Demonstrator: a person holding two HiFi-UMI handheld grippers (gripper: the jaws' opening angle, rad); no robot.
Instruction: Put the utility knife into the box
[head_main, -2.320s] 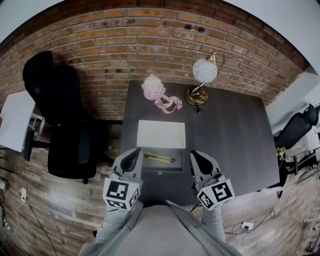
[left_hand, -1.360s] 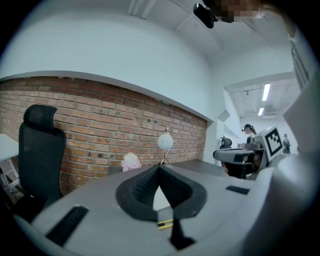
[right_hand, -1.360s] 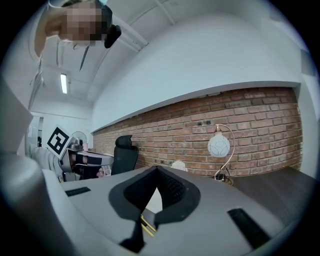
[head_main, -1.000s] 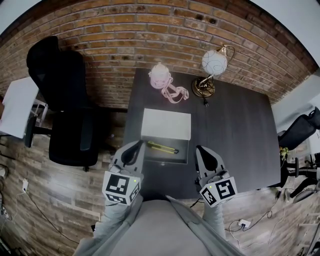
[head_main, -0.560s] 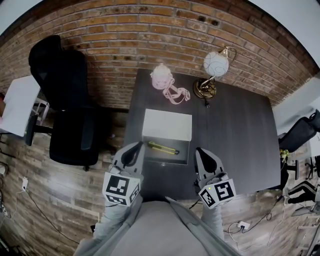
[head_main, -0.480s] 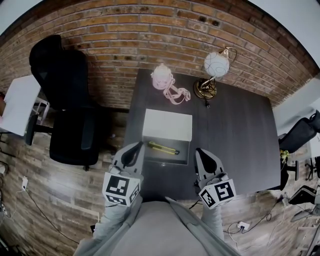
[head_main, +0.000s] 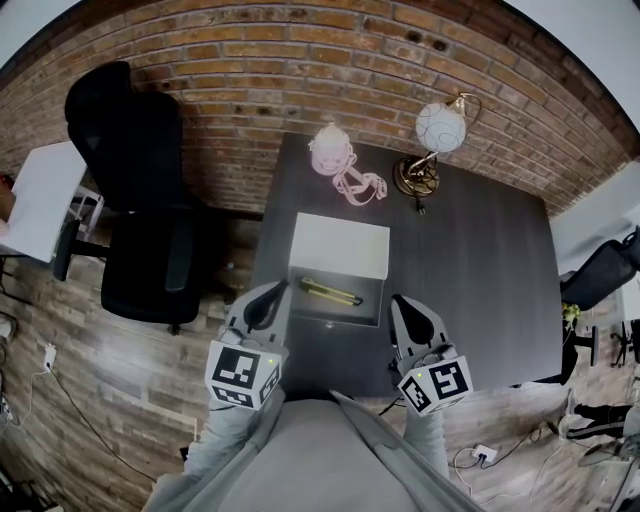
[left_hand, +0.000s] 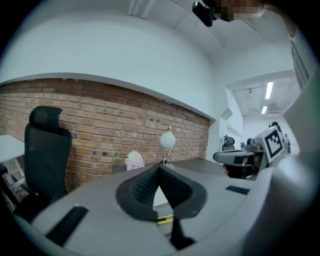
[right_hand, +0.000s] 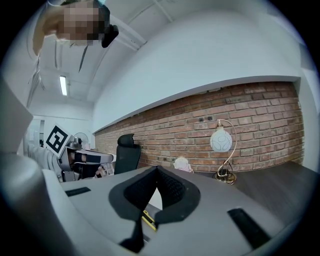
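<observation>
One utility knife (head_main: 329, 291): lies flat inside the box, slanted across its grey floor; it has a slim yellow body with a dark strip along it.
Handling: probably light and stiff, a hard narrow bar that will not bend or crush. Its smooth sides could slip or swivel in a loose pinch.
Blade: too small to tell whether it is pushed out, or which end carries it, so either tip is best treated as sharp.
Where to take hold: if it must be lifted again, across the narrow width near the middle of the yellow body, so it hangs balanced and the ends stay clear of the jaws.
Box (head_main: 334, 318): a shallow grey tray near the front of the desk (head_main: 470, 270). A white panel (head_main: 340, 246), likely its opened lid, lies flat on the far side.
Box contents: the knife alone, as far as the head view shows.
Left gripper (head_main: 270, 298): its jaws are closed tip to tip on nothing, hovering just off the box's near left corner, apart from the knife.
Right gripper (head_main: 405, 308): its jaws are likewise pressed together and empty, off the box's near right side.
Task standing: the knife is already in the box, so the placing looks done.
Elsewhere on the desk: a lamp (head_main: 438, 128) and a pink object (head_main: 330, 152) with a cord sit at the far edge, well apart from the box.
</observation>
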